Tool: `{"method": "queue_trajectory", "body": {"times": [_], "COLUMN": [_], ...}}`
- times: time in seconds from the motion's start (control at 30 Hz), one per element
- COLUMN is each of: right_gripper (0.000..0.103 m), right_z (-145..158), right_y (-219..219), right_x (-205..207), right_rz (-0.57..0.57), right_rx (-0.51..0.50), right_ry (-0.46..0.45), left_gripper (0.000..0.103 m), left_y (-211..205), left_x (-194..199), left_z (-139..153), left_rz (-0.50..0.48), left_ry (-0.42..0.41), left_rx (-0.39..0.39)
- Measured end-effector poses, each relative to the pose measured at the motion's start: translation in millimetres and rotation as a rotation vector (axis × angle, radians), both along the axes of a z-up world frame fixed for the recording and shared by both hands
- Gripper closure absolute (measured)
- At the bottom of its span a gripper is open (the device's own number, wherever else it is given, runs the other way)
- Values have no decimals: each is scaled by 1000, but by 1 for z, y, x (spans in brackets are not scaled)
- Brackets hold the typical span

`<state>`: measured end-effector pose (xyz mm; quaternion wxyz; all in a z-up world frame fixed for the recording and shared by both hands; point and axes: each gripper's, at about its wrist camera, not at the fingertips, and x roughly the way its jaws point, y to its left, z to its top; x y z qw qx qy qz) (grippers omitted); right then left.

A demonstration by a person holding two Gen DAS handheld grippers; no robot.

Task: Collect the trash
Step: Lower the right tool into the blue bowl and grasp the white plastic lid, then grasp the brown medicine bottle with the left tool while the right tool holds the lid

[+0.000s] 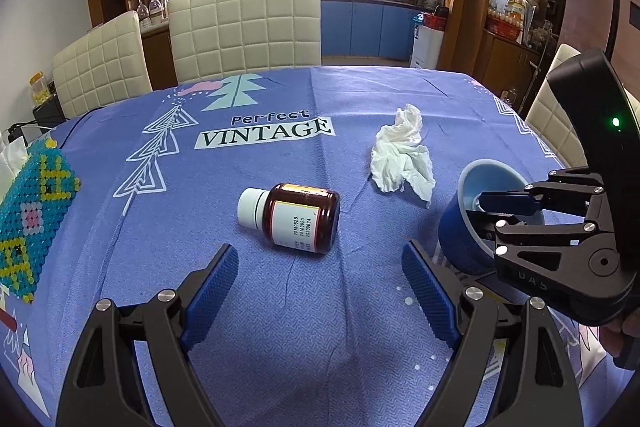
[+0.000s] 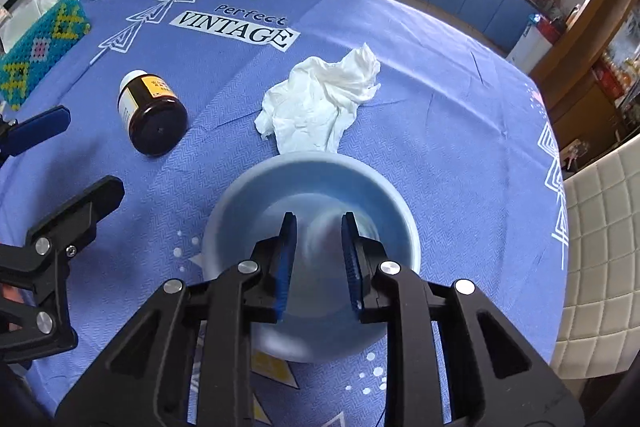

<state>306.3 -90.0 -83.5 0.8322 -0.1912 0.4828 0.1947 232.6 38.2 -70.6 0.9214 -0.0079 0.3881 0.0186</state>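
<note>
A brown medicine bottle (image 1: 298, 217) with a white cap lies on its side on the blue tablecloth; it also shows in the right wrist view (image 2: 154, 117). A crumpled white tissue (image 1: 402, 153) lies beyond it, to the right (image 2: 320, 103). A blue cup (image 1: 468, 223) stands at the right (image 2: 312, 259). My left gripper (image 1: 320, 283) is open and empty, just short of the bottle. My right gripper (image 2: 318, 261) hangs over the cup's mouth, jaws a little apart with nothing between them; in the left wrist view (image 1: 496, 211) its fingers reach into the cup.
A beaded teal and yellow tissue box (image 1: 28, 215) sits at the table's left edge (image 2: 40, 55). Cream padded chairs (image 1: 244, 27) stand along the far side and at the right (image 2: 600, 259). The tablecloth (image 1: 260, 131) carries a "Perfect VINTAGE" print.
</note>
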Motion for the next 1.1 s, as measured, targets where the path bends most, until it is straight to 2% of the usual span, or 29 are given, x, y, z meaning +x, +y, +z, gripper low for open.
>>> {"method": "queue_trajectory", "body": {"times": [0.17, 0.37, 0.73, 1.1], "right_gripper": [89, 95, 96, 96], "right_z": [0, -2, 16, 41], "right_y": [-1, 2, -7, -16], "right_x": [-2, -7, -19, -47], "right_rz": [10, 17, 19, 37], "right_rx": [15, 26, 49, 59], "right_ry": [-4, -30, -71, -118], "left_gripper": [21, 21, 21, 21], "left_y": [0, 1, -3, -17], "left_x": [1, 1, -1, -18], "left_z": [-1, -3, 1, 19], "left_rz": [1, 3, -2, -18], "left_ry": [4, 7, 5, -28], "left_rx": [-2, -3, -8, 11]}}
